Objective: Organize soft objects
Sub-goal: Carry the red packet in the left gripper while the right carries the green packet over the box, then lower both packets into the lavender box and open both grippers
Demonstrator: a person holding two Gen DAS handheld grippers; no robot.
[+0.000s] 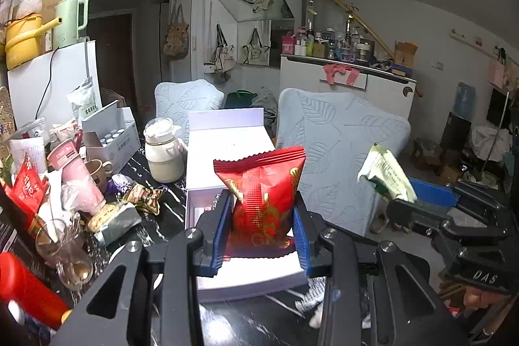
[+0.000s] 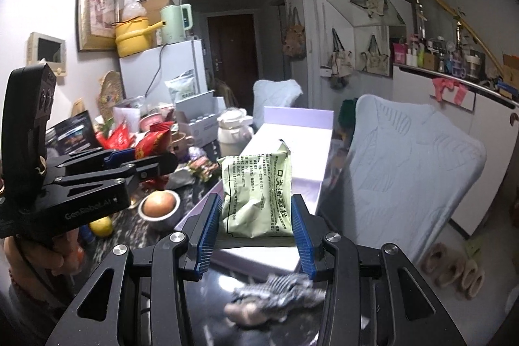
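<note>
Red packet [image 1: 264, 193] pinched in left tongs [image 1: 263, 216], green sachet [image 2: 256, 193] in right tongs [image 2: 256, 224]; slippery foil, could slide out over white box [image 1: 227, 148].

"DAS" marks the right claw [image 1: 402, 200]; "GenRobot.AI" the left claw [image 2: 155, 162].

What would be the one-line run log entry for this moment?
left gripper: shut on red packet | right gripper: shut on green packet | both above white box
</note>
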